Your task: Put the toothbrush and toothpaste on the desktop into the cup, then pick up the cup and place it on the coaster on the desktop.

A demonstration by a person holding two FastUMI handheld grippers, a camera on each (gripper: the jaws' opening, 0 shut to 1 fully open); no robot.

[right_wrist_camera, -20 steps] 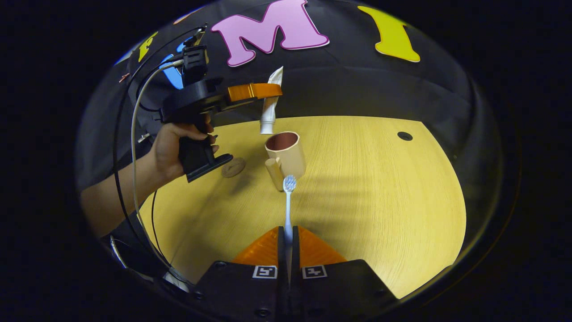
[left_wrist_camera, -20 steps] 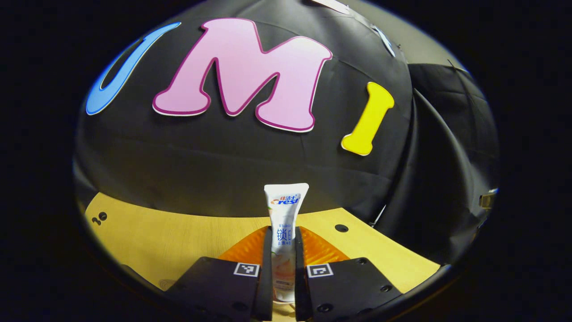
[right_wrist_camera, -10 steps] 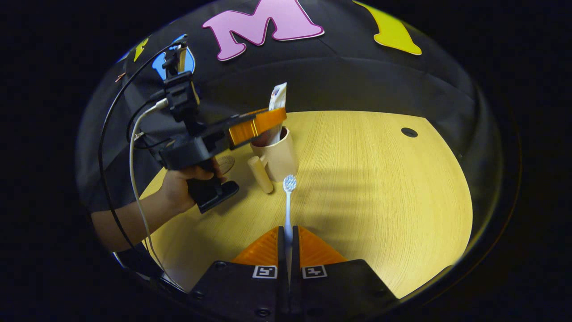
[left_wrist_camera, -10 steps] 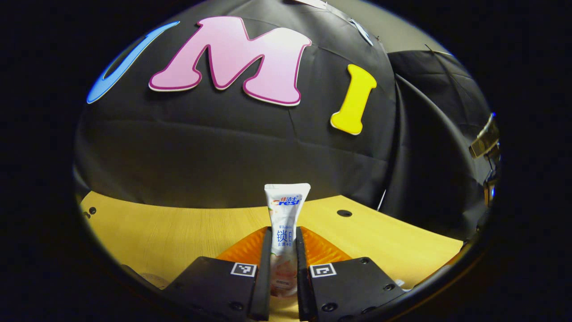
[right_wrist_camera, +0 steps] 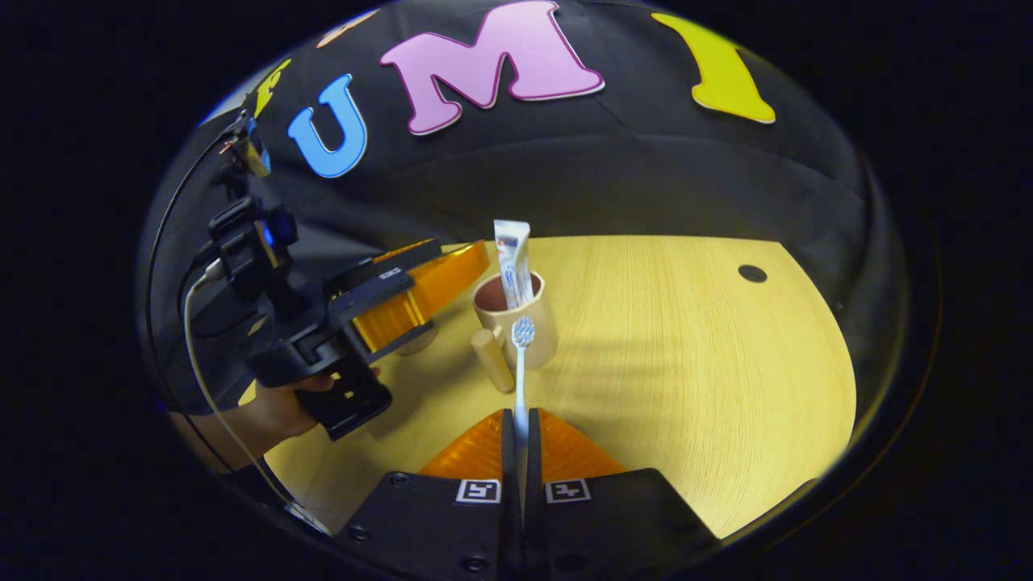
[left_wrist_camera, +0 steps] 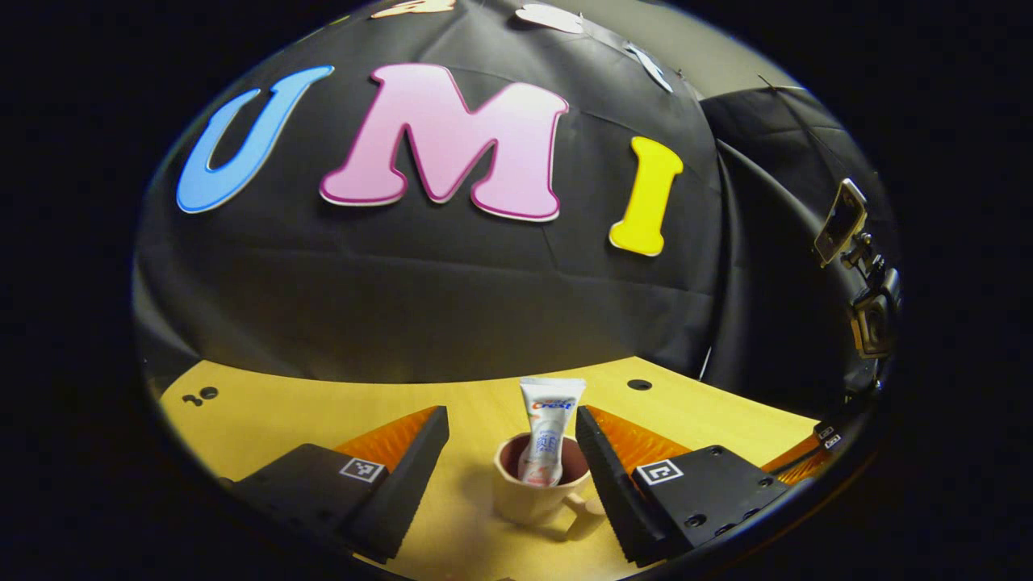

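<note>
Counter: we see open wood right of the cup.
Toothpaste: upright in cup, base hidden.
Left gripper: fingers apart.
Right gripper: fingers clamped on toothbrush.

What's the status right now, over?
Left gripper open, toothpaste standing in cup. Right gripper shut on toothbrush. Nothing blocking the cup.

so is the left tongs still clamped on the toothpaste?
No: in the left gripper view the left tongs are spread wide, and the toothpaste stands free in the cup.
</note>
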